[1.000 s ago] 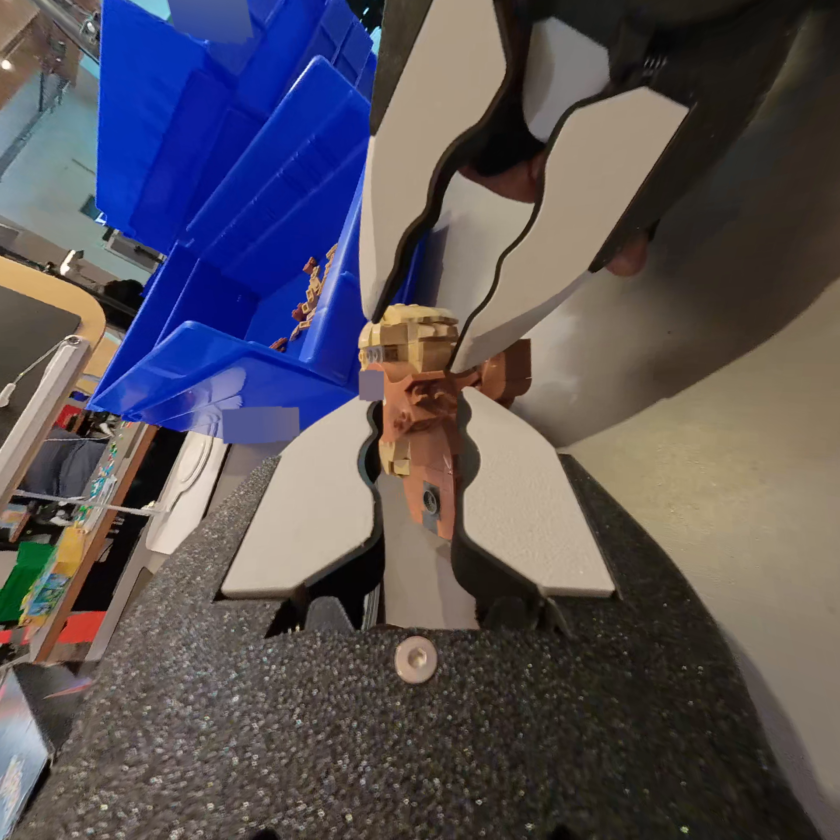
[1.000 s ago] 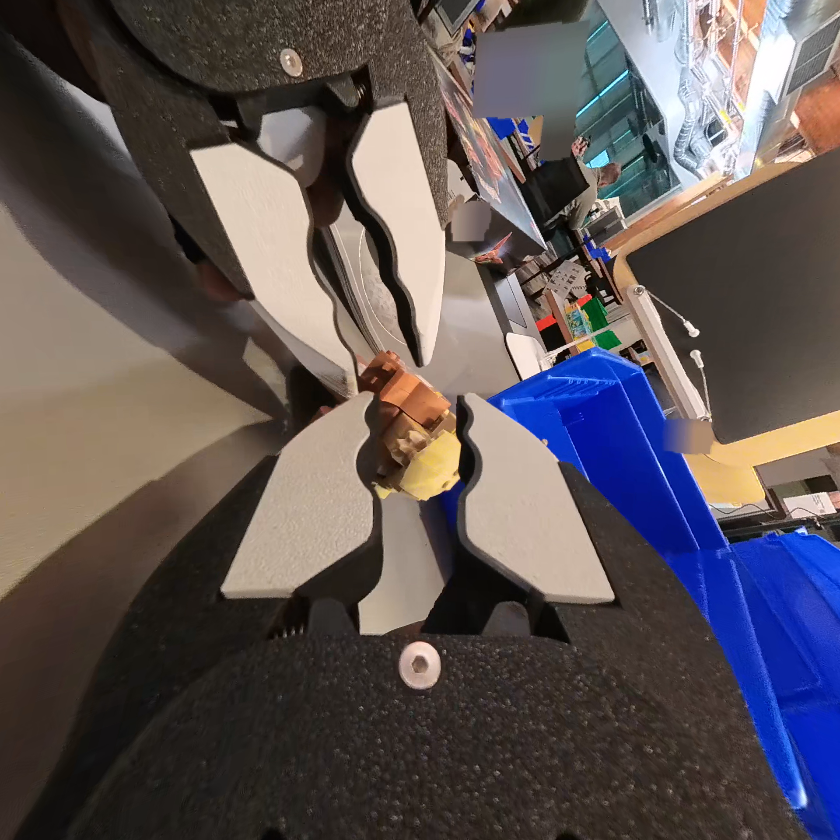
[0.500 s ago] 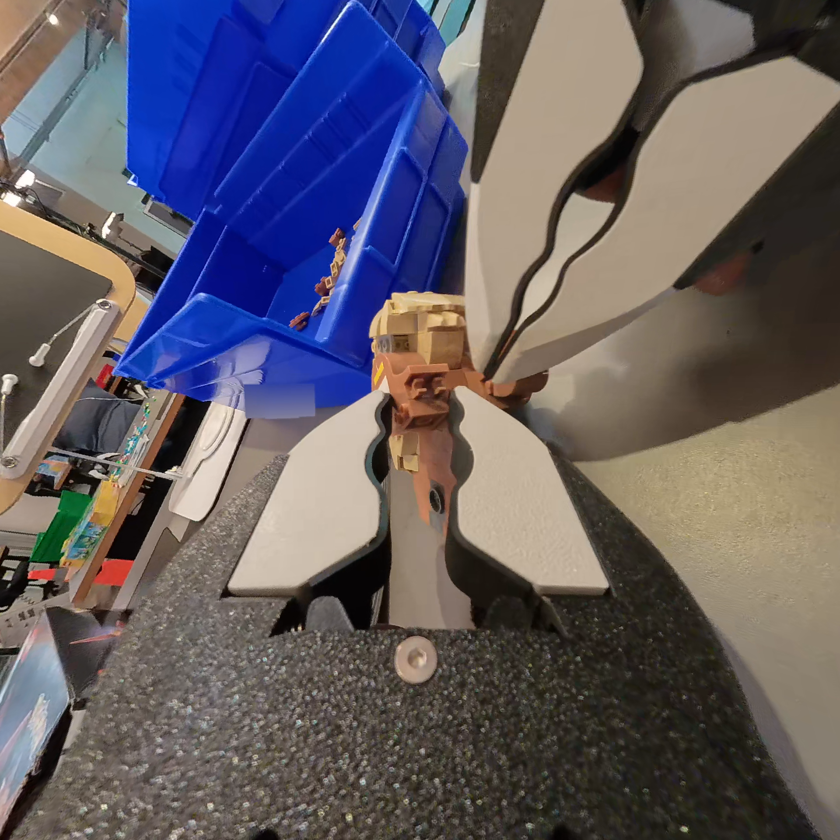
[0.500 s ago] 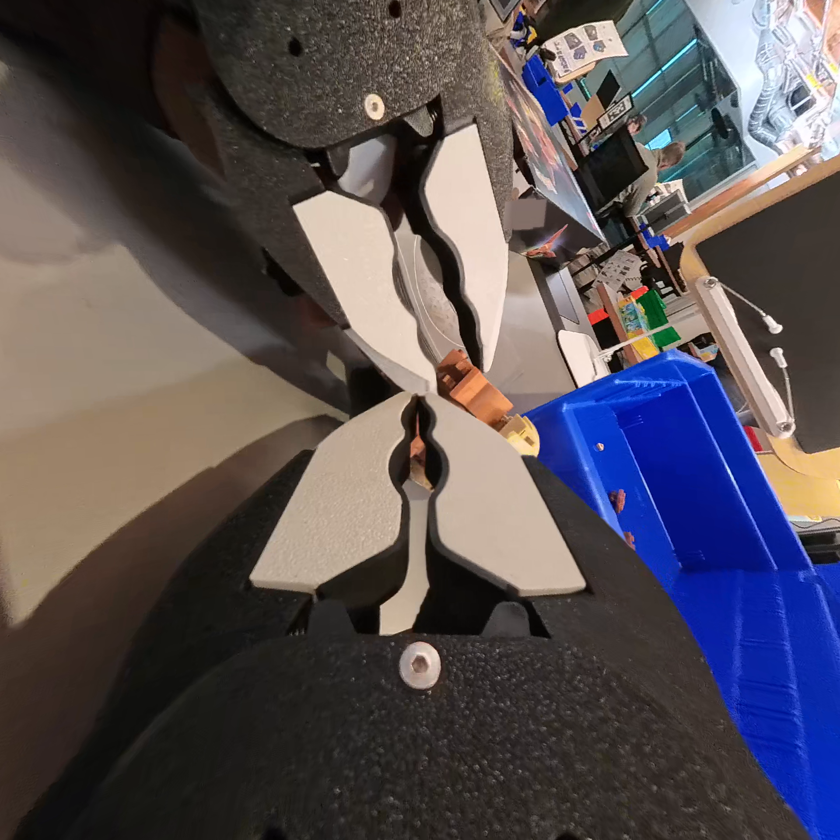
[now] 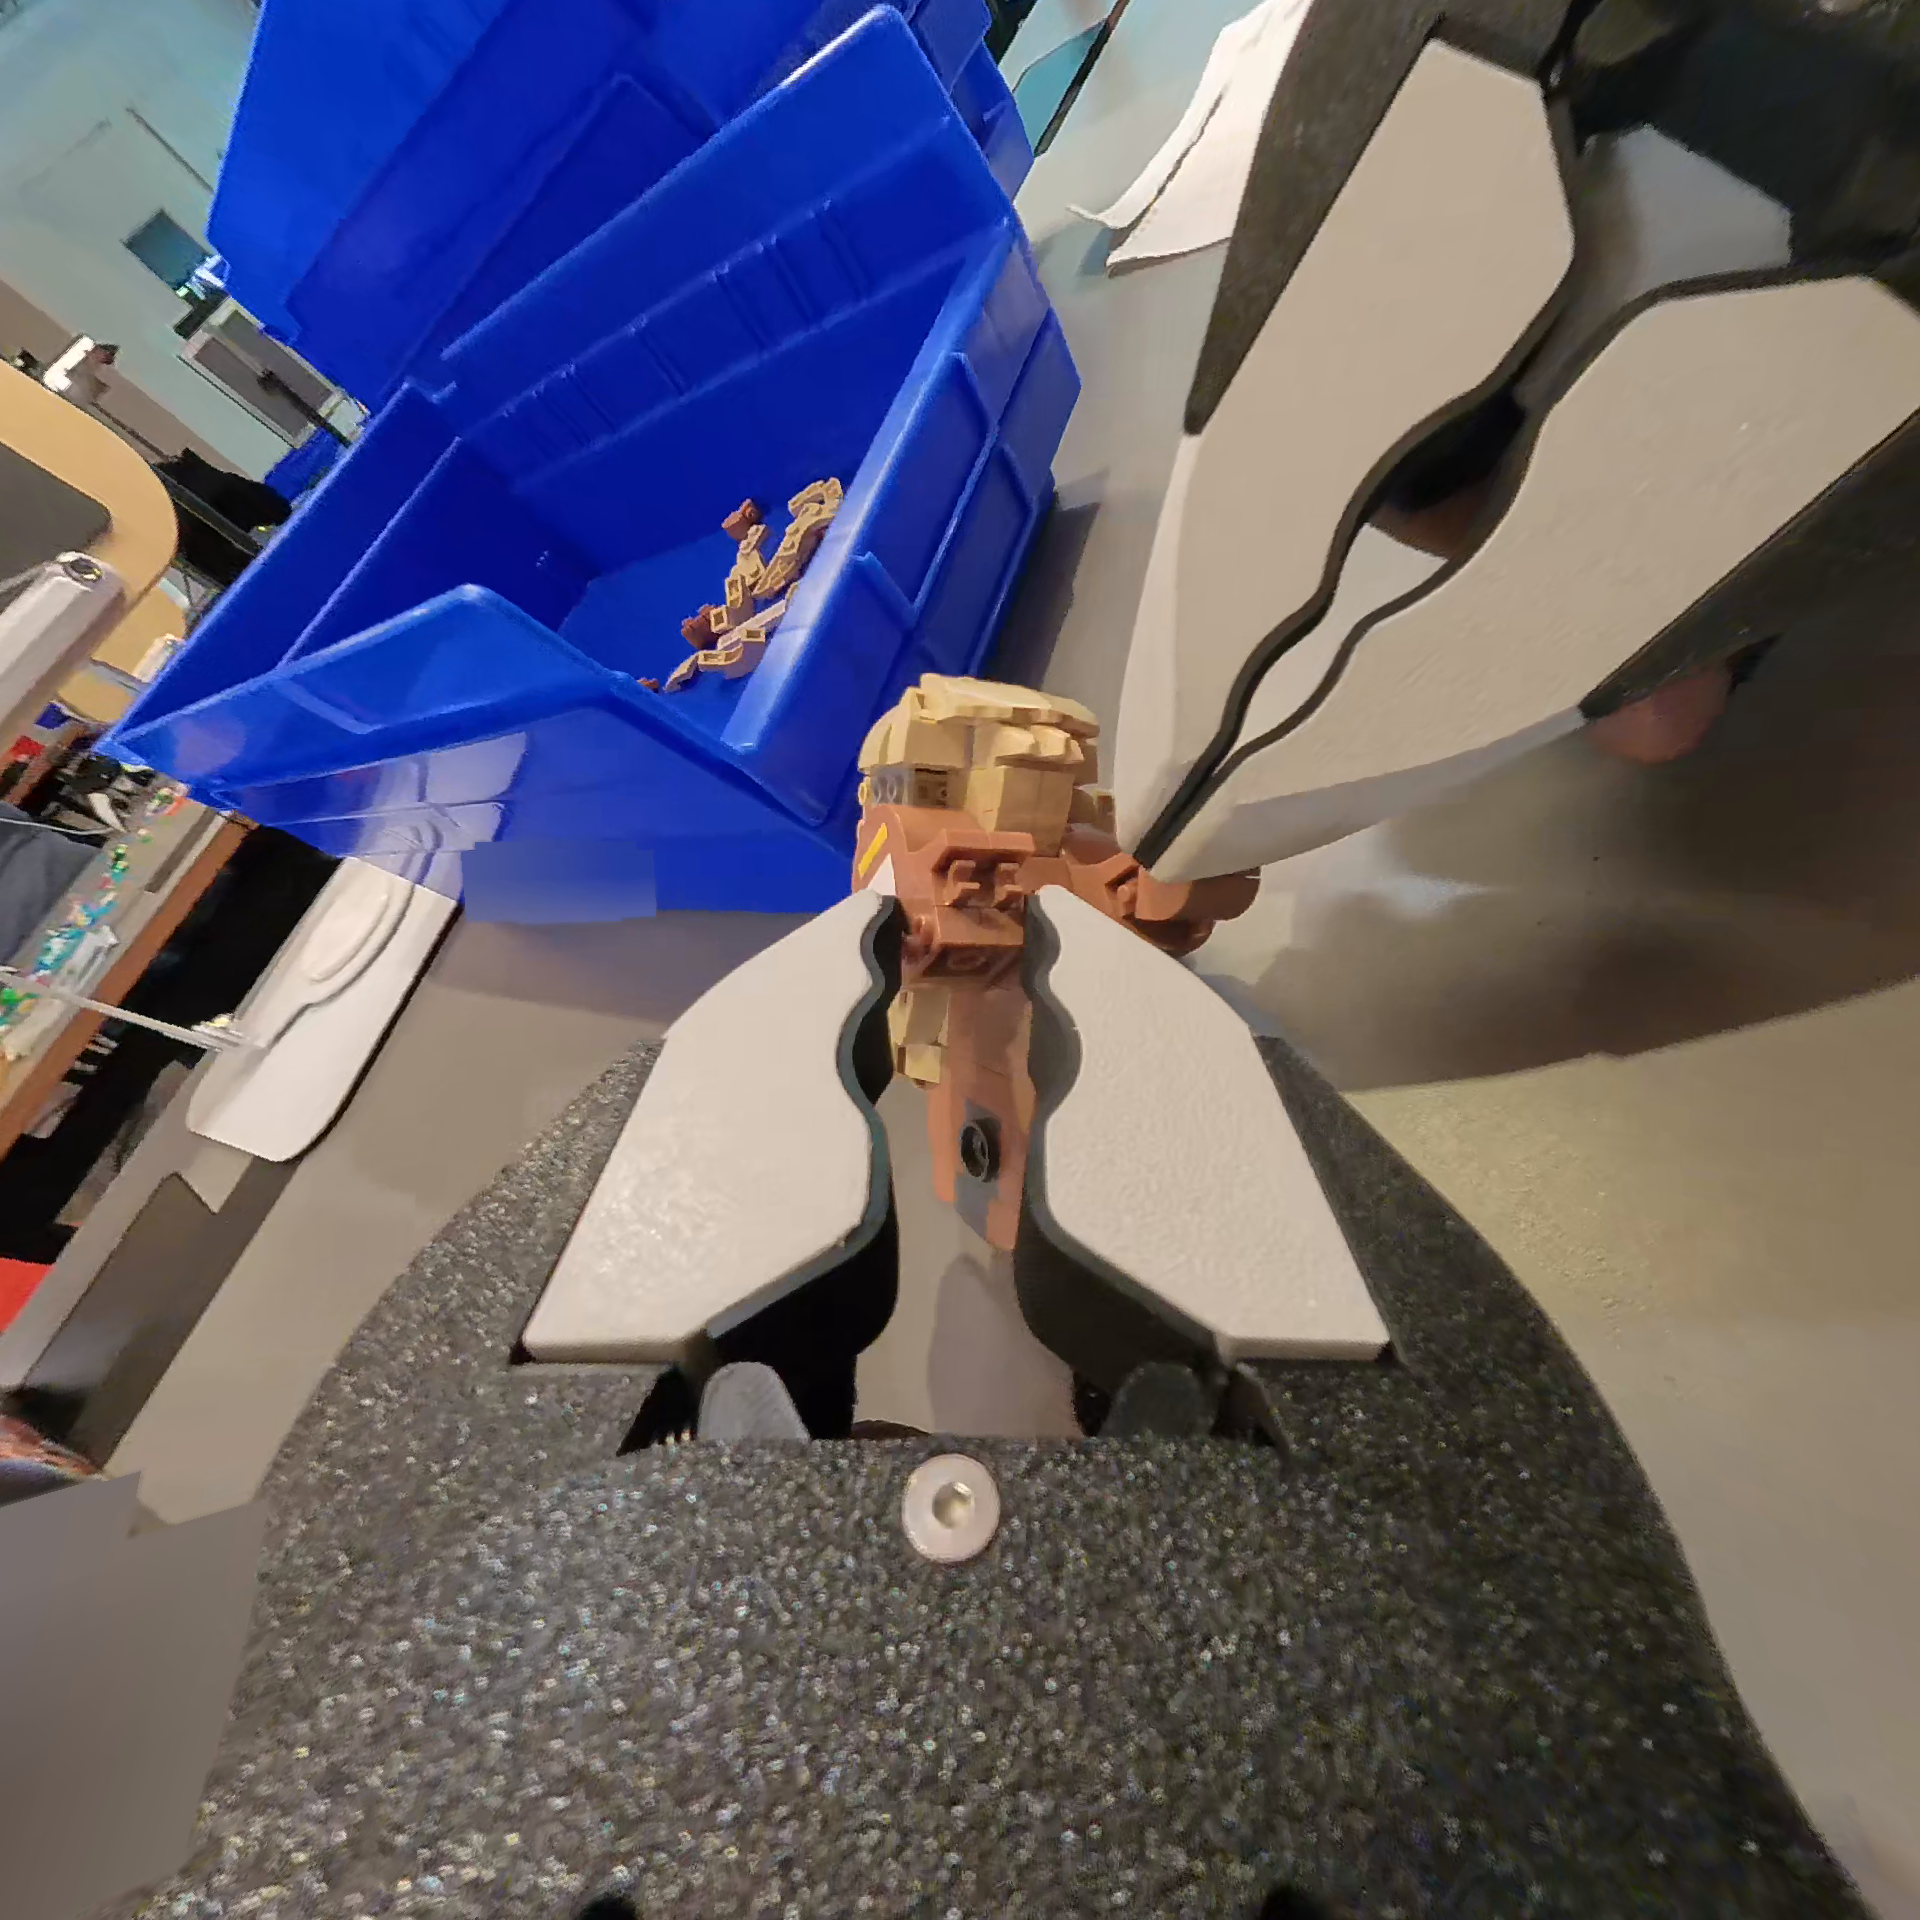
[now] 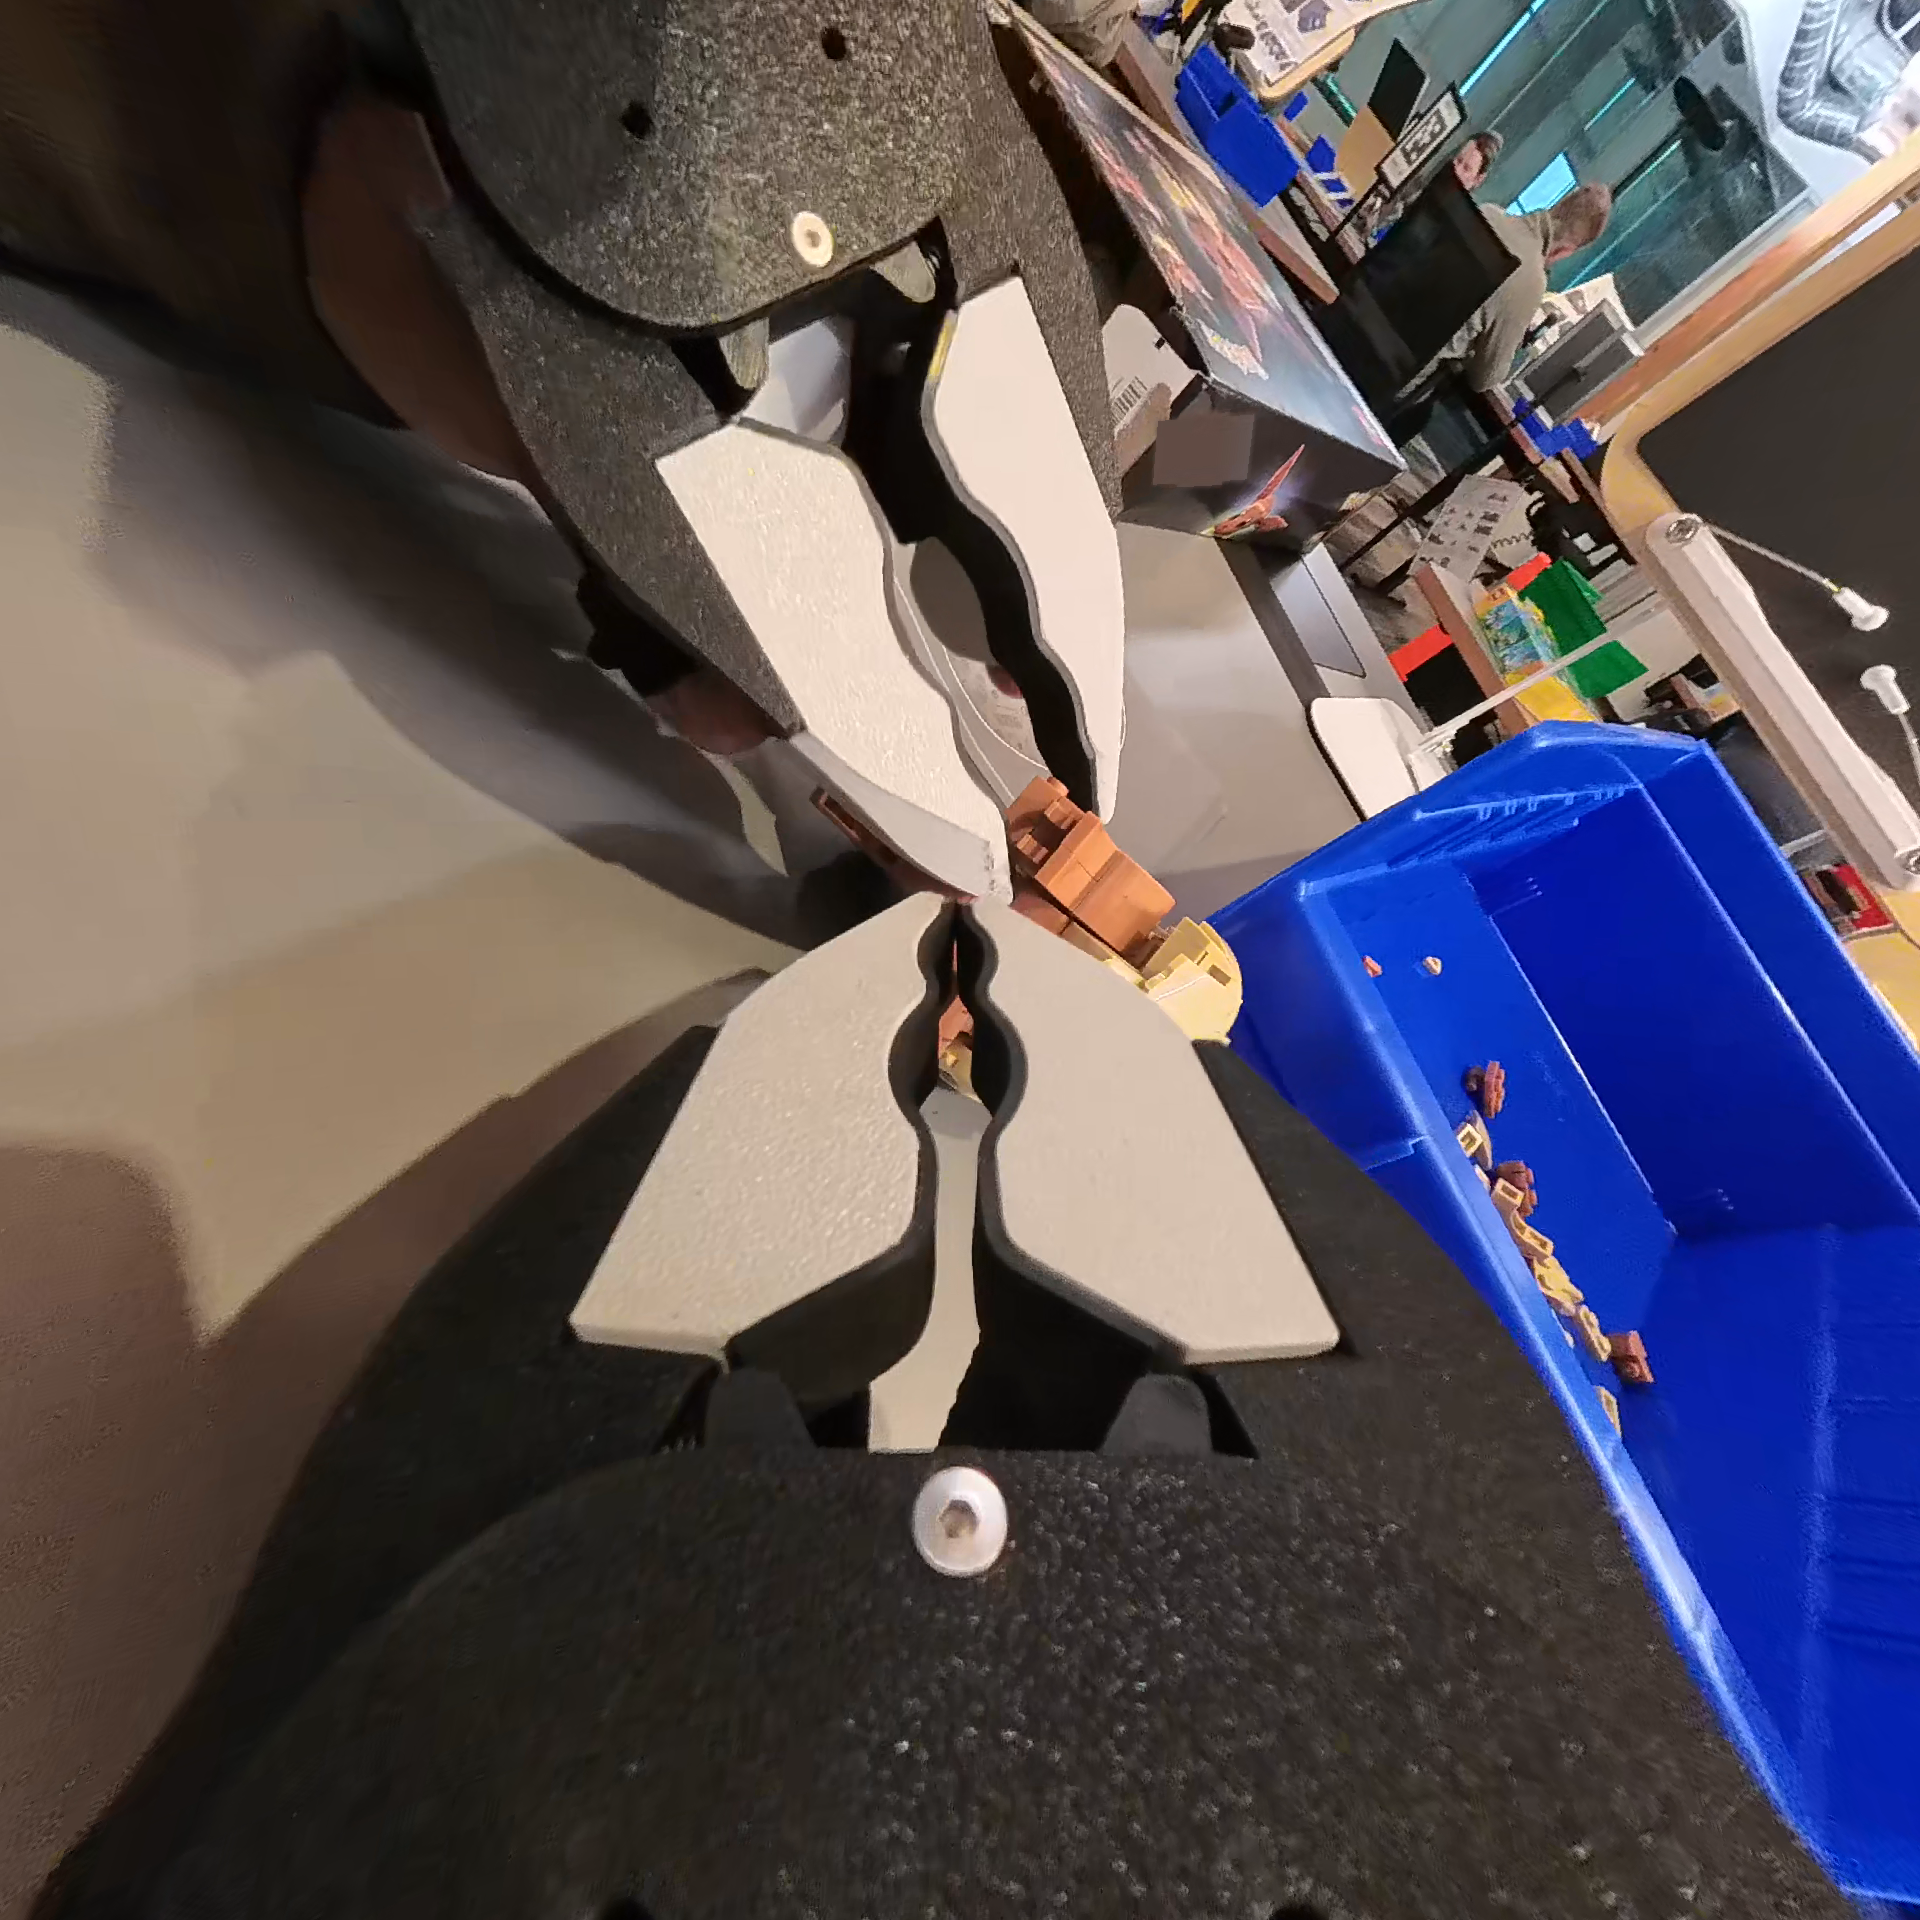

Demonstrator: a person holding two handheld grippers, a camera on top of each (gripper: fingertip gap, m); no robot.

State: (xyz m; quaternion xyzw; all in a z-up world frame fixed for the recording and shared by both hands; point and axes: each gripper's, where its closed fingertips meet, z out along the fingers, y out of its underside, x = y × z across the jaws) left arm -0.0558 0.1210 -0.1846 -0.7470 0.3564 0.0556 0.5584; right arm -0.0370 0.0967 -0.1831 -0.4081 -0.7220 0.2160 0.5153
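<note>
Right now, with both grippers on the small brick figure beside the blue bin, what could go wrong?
1. The left gripper clamps the brown and tan brick figure by its narrow lower body; a pull could split it there.
2. The right gripper pinches only a small brown part at its tips, which may snap off or slip.
3. Freed pieces could miss the blue bin and scatter on the grey table.

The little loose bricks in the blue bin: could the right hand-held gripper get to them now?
Probably not yet. The right hand-held gripper is shut at the brown and tan brick figure that the left hand-held gripper clamps. The blue bin is open-topped, beside them.
</note>
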